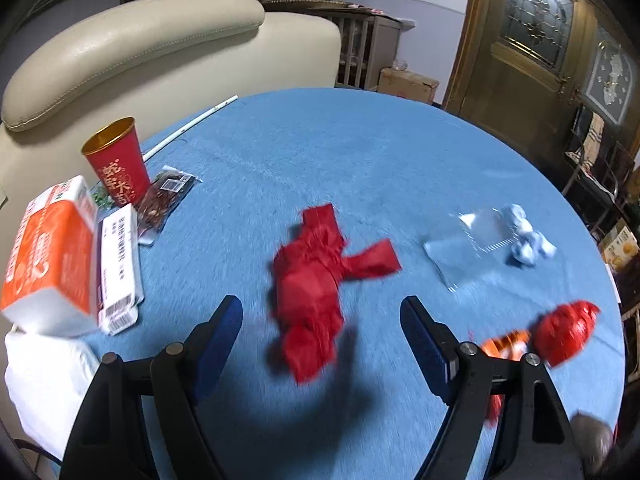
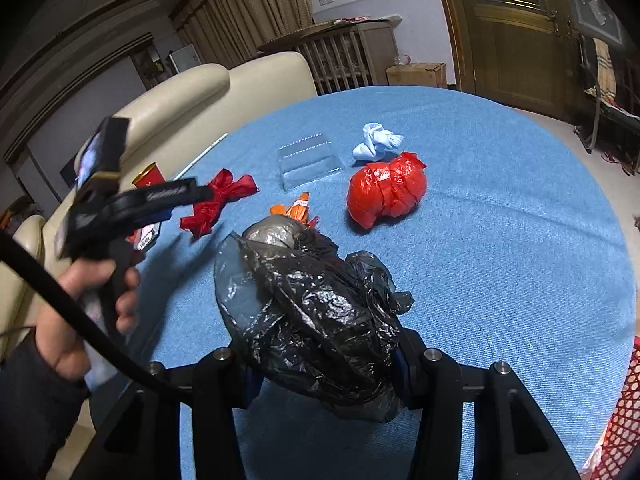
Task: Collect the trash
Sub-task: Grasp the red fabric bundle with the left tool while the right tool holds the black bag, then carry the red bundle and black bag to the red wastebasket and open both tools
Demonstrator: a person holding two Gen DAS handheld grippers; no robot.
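Observation:
A crumpled red paper (image 1: pixel 316 288) lies on the blue table (image 1: pixel 360 152). My left gripper (image 1: pixel 320 304) hovers over it, open, with the paper between its fingers and untouched. In the right wrist view the left gripper (image 2: pixel 200 194) reaches in from the left, held by a hand (image 2: pixel 88 292), with its tips at the red paper (image 2: pixel 218 200). My right gripper (image 2: pixel 326 352) is shut on a black trash bag (image 2: pixel 312 300), which hides most of its fingers. Loose on the table are a red plastic ball (image 2: pixel 386 194), a pale blue tissue wad (image 2: pixel 376 142), a clear plastic pack (image 2: pixel 310 160) and an orange wrapper (image 2: pixel 298 210).
At the table's left edge stand a red cup (image 1: pixel 118 160), an orange tissue box (image 1: pixel 48 248), a white carton (image 1: pixel 120 264), a snack packet (image 1: pixel 164 196) and a white stick (image 1: pixel 192 124). A cream sofa (image 1: pixel 160 52) rises behind. A red mesh basket (image 2: pixel 624 420) shows at the lower right.

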